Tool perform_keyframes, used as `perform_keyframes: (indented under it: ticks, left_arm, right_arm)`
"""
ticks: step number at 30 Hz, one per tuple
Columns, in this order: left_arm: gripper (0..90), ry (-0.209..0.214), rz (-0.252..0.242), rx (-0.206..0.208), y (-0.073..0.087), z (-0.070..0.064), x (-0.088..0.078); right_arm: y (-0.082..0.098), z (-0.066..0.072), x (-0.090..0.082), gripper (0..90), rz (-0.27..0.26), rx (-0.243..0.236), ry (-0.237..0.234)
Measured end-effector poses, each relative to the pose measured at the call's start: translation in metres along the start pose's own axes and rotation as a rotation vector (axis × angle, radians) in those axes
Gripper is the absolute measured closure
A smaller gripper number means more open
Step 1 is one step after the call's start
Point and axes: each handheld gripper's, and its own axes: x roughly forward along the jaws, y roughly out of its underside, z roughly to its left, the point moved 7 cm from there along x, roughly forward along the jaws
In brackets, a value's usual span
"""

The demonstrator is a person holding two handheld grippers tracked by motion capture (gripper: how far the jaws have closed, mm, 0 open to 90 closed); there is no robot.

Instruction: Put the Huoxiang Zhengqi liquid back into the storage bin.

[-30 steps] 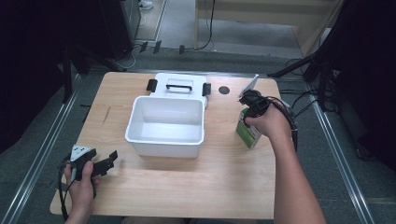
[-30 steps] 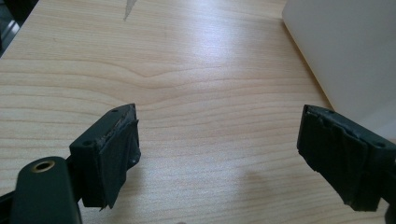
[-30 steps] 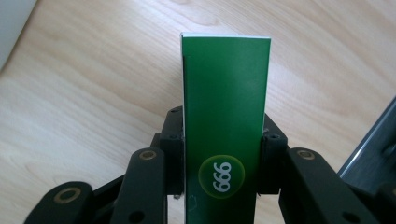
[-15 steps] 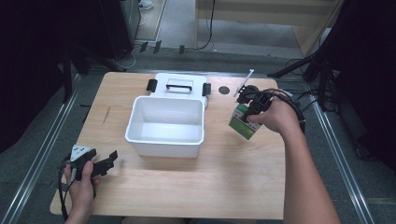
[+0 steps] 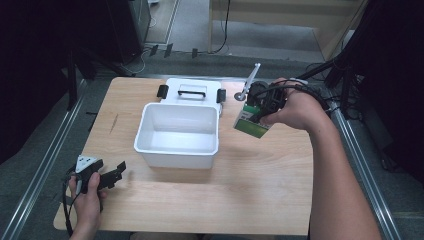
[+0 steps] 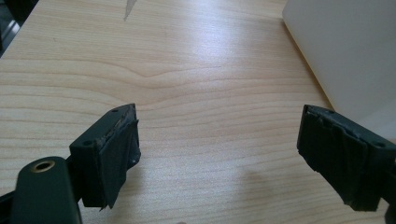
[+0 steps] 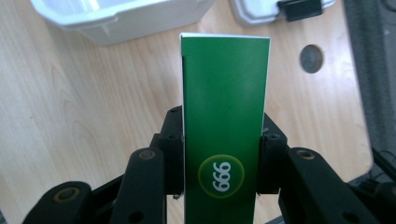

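A green and white carton [image 5: 251,123] hangs tilted in the air just right of the white tub [image 5: 179,134], with my right gripper [image 5: 261,106] shut on it. In the right gripper view the green carton [image 7: 225,126] rises between the two black jaws of my right gripper [image 7: 220,154], which press on both its sides. My left gripper [image 5: 111,175] rests on the table at the front left, held by a hand. Its jaws stand wide apart in the left gripper view, my left gripper [image 6: 219,149] holding nothing but bare wood between them.
The tub's white lid [image 5: 192,92] with black clips lies flat behind the tub. A round hole [image 5: 237,94] sits in the tabletop near the lid. Cables trail off the table's right side. Bare wood table [image 5: 250,190] spreads across the front.
My right gripper has lifted the green carton off the table and carried it up and a little left toward the tub, tilting it. The left gripper has stayed put.
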Motion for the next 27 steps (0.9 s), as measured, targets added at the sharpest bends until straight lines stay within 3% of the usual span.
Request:
perform_keyframes:
  ticks: [3,9,20,27]
  left_arm:
    - [13.8,0.0,-0.003,-0.005,0.0,0.0,0.0]
    - [13.8,0.003,0.001,-0.003,0.0,0.0,0.0]
    - [13.8,0.002,0.003,-0.005,0.0,0.0,0.0]
    - [13.8,0.003,0.002,-0.007,0.0,0.0,0.0]
  right_arm:
    - [-0.008,-0.002,-0.008,64.3,0.002,-0.015,0.009]
    - [-0.031,0.0,-0.023,64.2,-0.035,-0.115,0.015]
    - [-0.075,0.009,-0.054,64.4,-0.065,-0.177,0.039]
    - [-0.103,0.022,-0.055,64.3,-0.094,-0.21,0.024]
